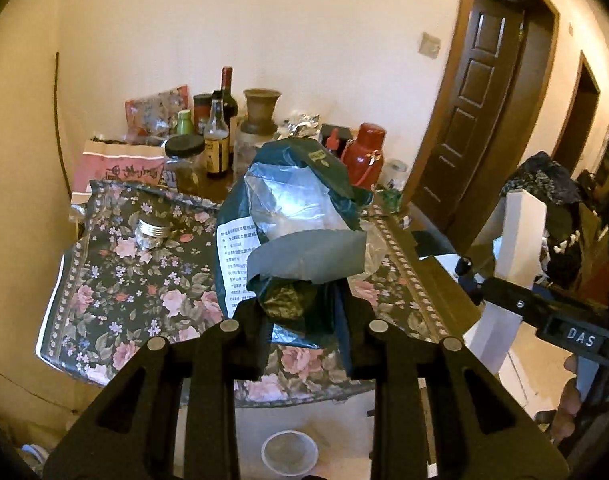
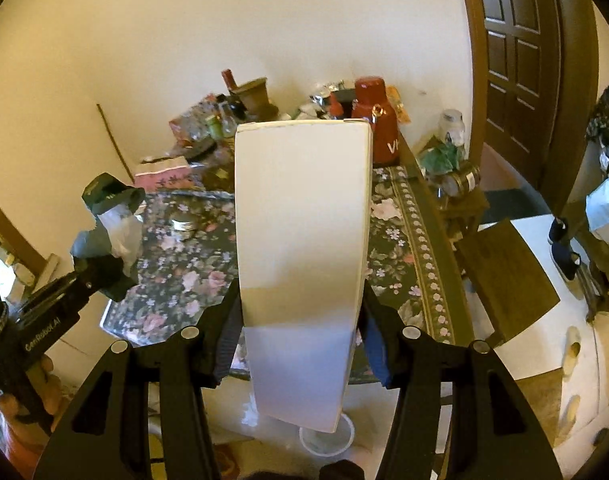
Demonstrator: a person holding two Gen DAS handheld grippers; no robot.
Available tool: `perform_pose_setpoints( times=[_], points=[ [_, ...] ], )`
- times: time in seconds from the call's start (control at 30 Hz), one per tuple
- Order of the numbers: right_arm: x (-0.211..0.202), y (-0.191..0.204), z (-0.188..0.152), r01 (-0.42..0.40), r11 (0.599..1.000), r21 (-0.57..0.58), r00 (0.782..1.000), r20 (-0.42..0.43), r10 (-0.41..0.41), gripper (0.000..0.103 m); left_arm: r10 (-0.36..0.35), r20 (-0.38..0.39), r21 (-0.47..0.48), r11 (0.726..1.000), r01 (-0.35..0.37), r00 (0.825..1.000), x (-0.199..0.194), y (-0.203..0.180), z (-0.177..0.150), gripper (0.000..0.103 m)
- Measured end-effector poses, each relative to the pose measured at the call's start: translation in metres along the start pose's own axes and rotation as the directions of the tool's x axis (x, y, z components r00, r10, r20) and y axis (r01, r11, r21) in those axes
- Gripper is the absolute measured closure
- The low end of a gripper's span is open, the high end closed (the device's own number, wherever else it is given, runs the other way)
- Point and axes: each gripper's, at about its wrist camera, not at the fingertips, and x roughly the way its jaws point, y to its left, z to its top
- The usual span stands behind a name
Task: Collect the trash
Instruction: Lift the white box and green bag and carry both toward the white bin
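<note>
You've got both tongs loaded, left tongs [image 1: 304, 320] pinching the crumpled green bag [image 1: 292, 224] and right tongs [image 2: 300, 336] clamped on the upright white carton [image 2: 302, 240], with the bin [image 2: 326, 438] straight below, nearer the right 1.

1. A lived-in home: a floral tablecloth [image 1: 116, 288] covers the table.
2. Bottles [image 1: 217, 140], jars and a red thermos [image 2: 374, 120] crowd it.
3. A panelled wooden door [image 1: 476, 112] stands beyond.
</note>
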Motion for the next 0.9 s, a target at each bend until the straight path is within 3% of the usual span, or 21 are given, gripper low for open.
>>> perform_pose_setpoints(
  times=[0.37, 0.67, 0.9],
  points=[
    [-0.041, 0.039, -0.050, 0.025, 1.000, 0.010, 0.999, 0.034, -0.025, 0.053, -0.057, 0.063, 0.038, 0.998, 0.054, 0.996, -0.083, 0.016, -0.044, 0.076],
    [-0.068, 0.072, -0.123, 0.038, 0.996, 0.077, 0.999, -0.013, -0.037, 0.053, -0.086, 0.027, 0.068, 0.994, 0.084, 0.996, -0.152, 0.034, -0.107, 0.076],
    [-0.069, 0.075, -0.166, 0.067, 0.994, 0.087, 0.994, -0.097, -0.059, 0.053, -0.096, -0.072, 0.051, 0.994, 0.099, 0.993, -0.156, 0.044, -0.152, 0.076]
  ],
)
